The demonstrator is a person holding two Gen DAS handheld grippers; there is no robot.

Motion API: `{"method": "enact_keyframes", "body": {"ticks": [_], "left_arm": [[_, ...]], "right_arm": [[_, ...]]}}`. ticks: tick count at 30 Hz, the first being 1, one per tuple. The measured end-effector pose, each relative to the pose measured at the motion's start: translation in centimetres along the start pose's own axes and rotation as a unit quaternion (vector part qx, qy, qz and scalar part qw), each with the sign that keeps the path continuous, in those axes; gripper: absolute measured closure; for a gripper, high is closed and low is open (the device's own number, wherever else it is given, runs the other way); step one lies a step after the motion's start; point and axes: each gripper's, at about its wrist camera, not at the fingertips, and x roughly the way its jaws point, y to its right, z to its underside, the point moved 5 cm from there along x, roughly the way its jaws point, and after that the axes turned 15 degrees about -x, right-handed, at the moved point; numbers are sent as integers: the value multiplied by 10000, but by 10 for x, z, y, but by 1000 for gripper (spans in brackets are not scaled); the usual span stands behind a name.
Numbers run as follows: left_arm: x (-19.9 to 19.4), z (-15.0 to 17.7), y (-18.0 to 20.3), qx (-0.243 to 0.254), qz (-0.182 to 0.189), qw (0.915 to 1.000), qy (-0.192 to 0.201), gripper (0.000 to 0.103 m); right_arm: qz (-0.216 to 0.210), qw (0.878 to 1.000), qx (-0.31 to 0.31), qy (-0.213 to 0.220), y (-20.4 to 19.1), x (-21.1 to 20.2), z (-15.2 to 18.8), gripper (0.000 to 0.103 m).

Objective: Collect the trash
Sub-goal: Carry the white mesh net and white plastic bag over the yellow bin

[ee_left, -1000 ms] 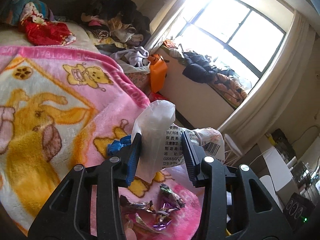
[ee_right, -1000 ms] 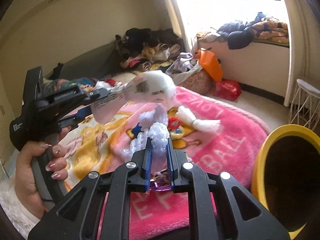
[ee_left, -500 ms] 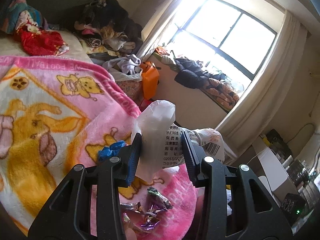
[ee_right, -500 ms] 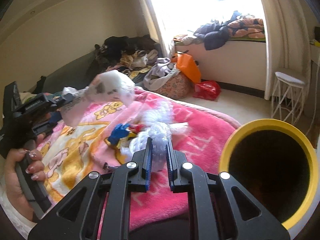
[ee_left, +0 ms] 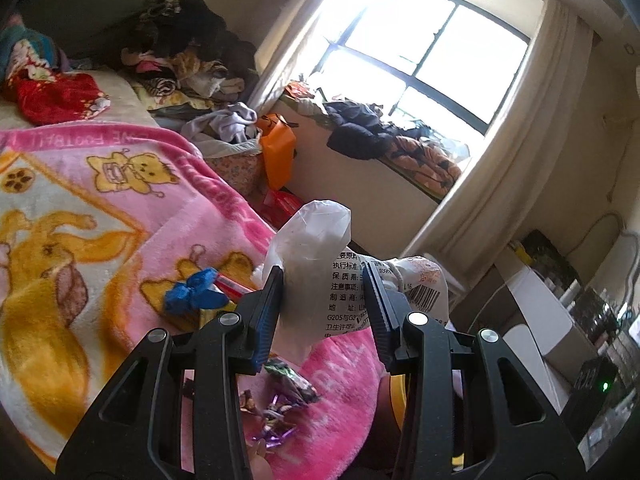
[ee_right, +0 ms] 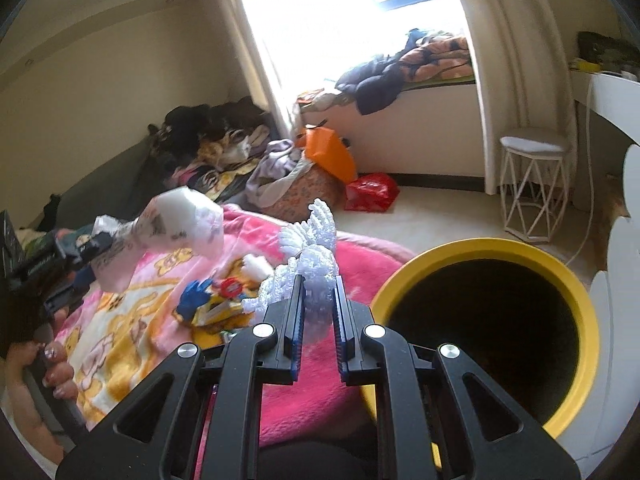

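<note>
You had a white foam net sleeve [ee_right: 316, 248] pinched between the fingers of your right gripper [ee_right: 317, 312], lifted clear of the bed and just left of the yellow-rimmed bin [ee_right: 484, 248], whose dark mouth stood open beside it. Nothing could be made out inside the bin, so how much you had already dropped there could not be judged.

Your left gripper [ee_left: 325, 300] was clamped on a crumpled white plastic bag [ee_left: 316, 248] with printed text and a barcode, held up above the pink blanket [ee_left: 120, 208]. In the right wrist view that same bag hung well to the left of the bin, farther from it than the sleeve.

So two pieces were in hand and neither was in the bin yet. The sleeve looked like the nearer drop; the bag seemed to need a longer carry across.

More remained on the blanket: a blue crumpled scrap [ee_left: 196, 294] beside a yellow and red wrapper [ee_right: 224, 300], and shiny foil wrappers [ee_left: 280, 392] below your left fingers. By that count you were roughly midway at best, with at least another round of pickups left.
</note>
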Motion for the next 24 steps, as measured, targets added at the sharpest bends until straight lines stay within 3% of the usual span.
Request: {"method": "enact_keyframes", "body": {"ticks": [11,24], "left_arm": [[11,26,28,376,121,9989,-257,70],[27,60,54,822,186,9951,-522,70]], "right_arm": [[406,9987,269,157,33,-18,2,90],[836,9946,617,-26,73,-24,20,90]]}}
